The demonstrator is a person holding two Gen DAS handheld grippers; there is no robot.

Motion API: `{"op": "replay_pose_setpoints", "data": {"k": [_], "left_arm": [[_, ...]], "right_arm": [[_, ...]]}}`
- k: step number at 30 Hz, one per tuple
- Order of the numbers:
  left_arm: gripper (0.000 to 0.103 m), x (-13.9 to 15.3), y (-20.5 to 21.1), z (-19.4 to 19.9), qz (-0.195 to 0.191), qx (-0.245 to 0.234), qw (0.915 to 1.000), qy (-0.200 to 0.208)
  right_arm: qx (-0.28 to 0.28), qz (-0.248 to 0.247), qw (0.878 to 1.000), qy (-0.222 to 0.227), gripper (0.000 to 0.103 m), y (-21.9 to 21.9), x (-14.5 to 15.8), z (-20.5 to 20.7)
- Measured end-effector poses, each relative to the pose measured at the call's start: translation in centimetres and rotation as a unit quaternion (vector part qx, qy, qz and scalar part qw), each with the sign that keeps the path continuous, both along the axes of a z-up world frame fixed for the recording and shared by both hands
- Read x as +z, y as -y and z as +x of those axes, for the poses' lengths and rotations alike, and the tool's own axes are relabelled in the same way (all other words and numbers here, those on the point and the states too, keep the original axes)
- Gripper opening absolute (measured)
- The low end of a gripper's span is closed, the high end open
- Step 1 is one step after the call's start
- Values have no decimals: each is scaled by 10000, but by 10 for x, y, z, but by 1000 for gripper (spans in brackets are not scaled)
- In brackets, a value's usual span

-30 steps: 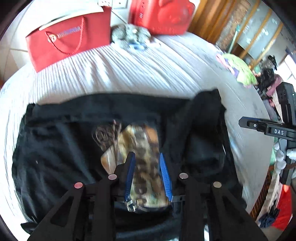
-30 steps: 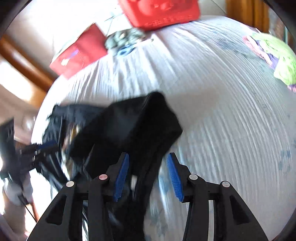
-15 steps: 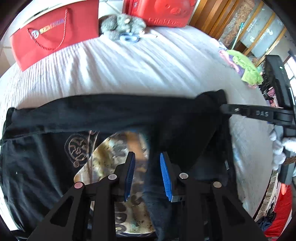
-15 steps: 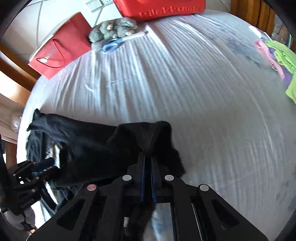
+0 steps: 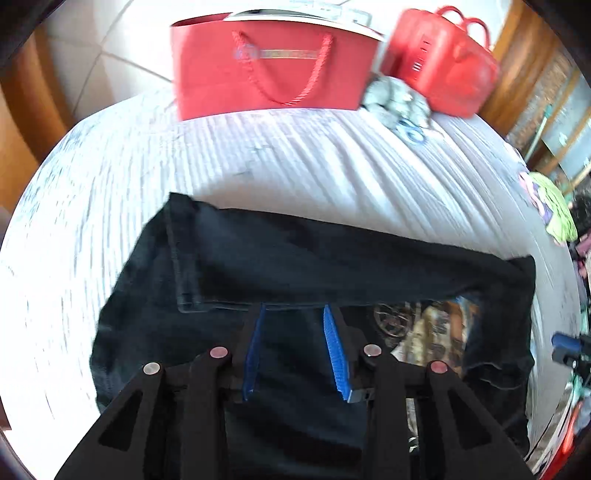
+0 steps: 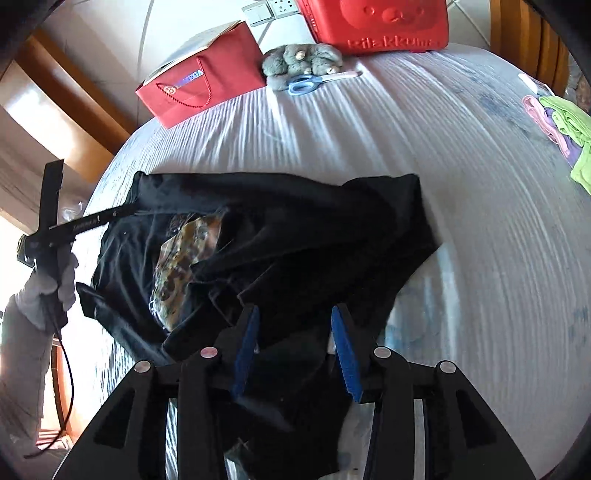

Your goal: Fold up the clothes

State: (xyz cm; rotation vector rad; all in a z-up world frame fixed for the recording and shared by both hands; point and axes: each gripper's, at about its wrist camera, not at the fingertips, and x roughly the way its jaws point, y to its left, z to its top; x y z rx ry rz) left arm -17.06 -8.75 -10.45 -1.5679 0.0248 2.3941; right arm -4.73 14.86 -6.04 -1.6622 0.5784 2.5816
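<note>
Both grippers are shown with jaws spread apart and nothing clamped between the blue pads. Left gripper (image 5: pixel 293 350) is positioned over the black T-shirt (image 5: pixel 295 258), near the hem of a folded-over band of fabric. Right gripper (image 6: pixel 295 350) is positioned over the shirt's near edge, with black cloth visible between and below its fingers; contact cannot be determined.

The black T-shirt is spread on the bed (image 6: pixel 480 221), whose cover is white and ribbed. In the right wrist view, the garment occupies the centre and extends toward 9 o'clock. Its top edge is folded down, and a brown printed graphic (image 6: pixel 184 258) is partly exposed at 9 o'clock from centre.

At 12 o'clock, on the far side of the bed, a red paper bag (image 6: pixel 199 88), a grey plush toy (image 6: pixel 299 62), blue-handled scissors (image 6: pixel 306 83) and a red case (image 6: pixel 376 22) are located. Green cloth (image 6: pixel 569 122) is seen at 2 o'clock.
</note>
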Motion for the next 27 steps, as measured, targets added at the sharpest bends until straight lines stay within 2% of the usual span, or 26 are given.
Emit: {"op": "replay_pose_setpoints", "data": {"k": [2, 6, 8, 11, 12, 14, 15, 16, 17, 19, 25, 27], "left_arm": [[40, -4, 18, -10, 116, 125, 9998, 44], [42, -11, 34, -25, 75, 235, 9997, -3], [43, -19, 34, -34, 40, 239, 9996, 109], [42, -30, 23, -41, -240, 131, 9995, 153], [40, -29, 19, -41, -389, 88, 9992, 62], [7, -30, 15, -42, -759, 142, 9970, -14], [6, -30, 15, -44, -830, 170, 9964, -23], [6, -31, 16, -45, -866, 191, 9961, -29], [6, -31, 16, -47, -902, 204, 9957, -25], [6, -31, 17, -50, -947, 216, 9953, -23], [6, -30, 17, -58, -902, 304, 9954, -53], [6, -29, 20, -59, -827, 315, 9961, -25]], "right_arm": [[21, 24, 10000, 22, 41, 9, -3, 5], [-71, 116, 9999, 96, 41, 13, -10, 8], [-68, 126, 9999, 70, 42, 15, -11, 6], [83, 235, 9997, 50, 43, 26, -17, -4], [133, 272, 9995, 43, 43, 30, -19, -7], [239, 355, 9991, 37, 43, 38, -23, -14], [334, 510, 9981, 98, 23, 42, -28, -19], [449, 897, 9946, 250, 2, 48, -33, -25], [511, 1309, 9893, 382, 2, 51, -35, -26], [569, 1479, 9868, 326, 2, 50, -29, -18], [733, 1183, 9869, 813, 4, 38, -42, 23], [783, 1084, 9863, 970, 10, 34, -47, 36]]}}
